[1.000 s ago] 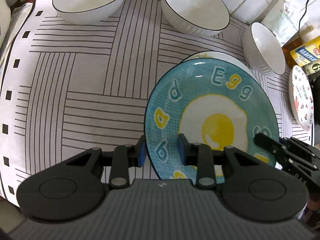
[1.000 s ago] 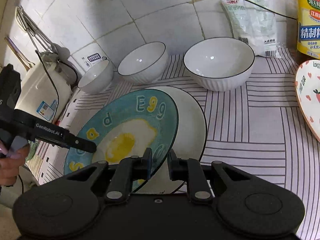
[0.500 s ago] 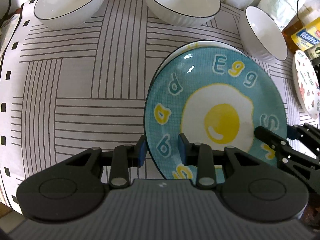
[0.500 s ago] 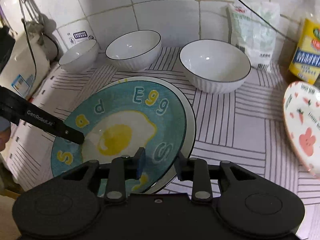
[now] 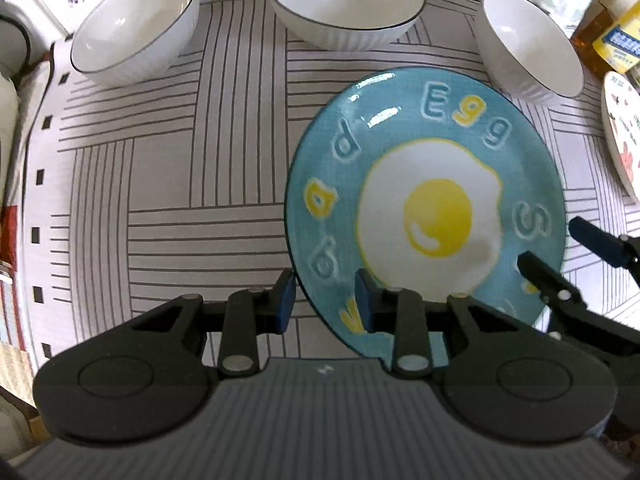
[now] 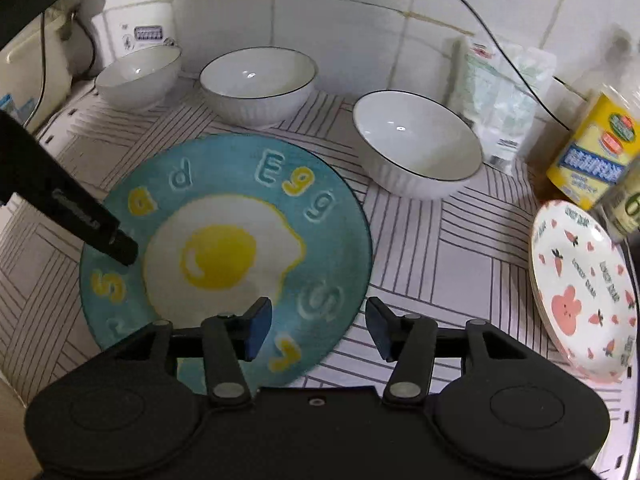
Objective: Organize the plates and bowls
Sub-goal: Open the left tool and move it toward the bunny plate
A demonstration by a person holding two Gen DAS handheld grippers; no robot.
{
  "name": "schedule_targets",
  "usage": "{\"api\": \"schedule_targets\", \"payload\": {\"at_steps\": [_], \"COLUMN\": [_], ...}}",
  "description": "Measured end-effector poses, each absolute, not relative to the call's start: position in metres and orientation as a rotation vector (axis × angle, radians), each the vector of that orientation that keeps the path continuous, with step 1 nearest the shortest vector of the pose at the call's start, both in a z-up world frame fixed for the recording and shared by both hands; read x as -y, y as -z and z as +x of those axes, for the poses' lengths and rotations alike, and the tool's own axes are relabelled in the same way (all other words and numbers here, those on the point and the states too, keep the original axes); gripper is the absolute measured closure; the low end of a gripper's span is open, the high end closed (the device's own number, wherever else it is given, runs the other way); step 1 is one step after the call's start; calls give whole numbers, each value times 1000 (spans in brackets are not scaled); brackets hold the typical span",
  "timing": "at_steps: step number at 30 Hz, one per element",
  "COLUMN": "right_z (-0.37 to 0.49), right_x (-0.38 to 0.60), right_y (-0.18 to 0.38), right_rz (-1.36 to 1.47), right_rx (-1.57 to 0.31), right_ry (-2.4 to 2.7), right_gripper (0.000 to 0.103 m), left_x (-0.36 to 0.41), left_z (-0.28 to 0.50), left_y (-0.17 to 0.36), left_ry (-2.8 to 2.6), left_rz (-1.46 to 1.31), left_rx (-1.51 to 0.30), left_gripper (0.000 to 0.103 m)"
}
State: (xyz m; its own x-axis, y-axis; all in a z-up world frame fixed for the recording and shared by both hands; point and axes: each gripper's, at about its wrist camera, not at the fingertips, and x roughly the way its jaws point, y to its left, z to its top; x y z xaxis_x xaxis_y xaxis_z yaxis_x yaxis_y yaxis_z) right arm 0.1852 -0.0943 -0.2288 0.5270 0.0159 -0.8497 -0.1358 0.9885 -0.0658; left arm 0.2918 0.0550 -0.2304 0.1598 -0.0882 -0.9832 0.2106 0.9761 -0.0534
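A blue plate with a fried egg and letters [image 5: 424,208] lies on the striped mat; it also shows in the right wrist view [image 6: 224,256]. The white plate seen under it earlier is now hidden. My left gripper [image 5: 325,300] is open, its jaws astride the plate's near-left rim. My right gripper [image 6: 318,326] is open, its jaws astride the plate's near-right rim. Three white bowls [image 6: 138,76] [image 6: 258,84] [image 6: 418,152] stand along the back. A pink rabbit plate stack [image 6: 584,292] lies at the right.
The striped mat [image 5: 160,184] covers the counter. A tiled wall [image 6: 360,20] stands behind the bowls. A plastic bag [image 6: 500,96] and yellow-labelled bottles [image 6: 592,156] stand at the back right. A white appliance [image 6: 24,80] sits at the left.
The blue plate has come down from a tilt to lie flat over the white plate. Both grippers have opened wider, and the right one has let go of the rim.
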Motion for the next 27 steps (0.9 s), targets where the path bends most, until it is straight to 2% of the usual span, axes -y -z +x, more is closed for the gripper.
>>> {"api": "schedule_targets", "payload": {"at_steps": [11, 14, 21, 27], "right_z": [139, 125, 96, 78], "right_x": [149, 166, 211, 247], "right_y": [173, 158, 135, 122], "right_rz": [23, 45, 120, 101], "right_rx": [-815, -798, -780, -766], "right_ry": [-46, -6, 71, 99], "right_gripper": [46, 46, 46, 46], "left_x": [-8, 12, 66, 107], "left_z": [263, 254, 234, 228], "left_y": [161, 142, 110, 100], "left_ry": [287, 326, 413, 442], "left_rz": [268, 314, 411, 446], "left_rx": [-1294, -1263, -1175, -1174], "left_gripper": [69, 63, 57, 54]}}
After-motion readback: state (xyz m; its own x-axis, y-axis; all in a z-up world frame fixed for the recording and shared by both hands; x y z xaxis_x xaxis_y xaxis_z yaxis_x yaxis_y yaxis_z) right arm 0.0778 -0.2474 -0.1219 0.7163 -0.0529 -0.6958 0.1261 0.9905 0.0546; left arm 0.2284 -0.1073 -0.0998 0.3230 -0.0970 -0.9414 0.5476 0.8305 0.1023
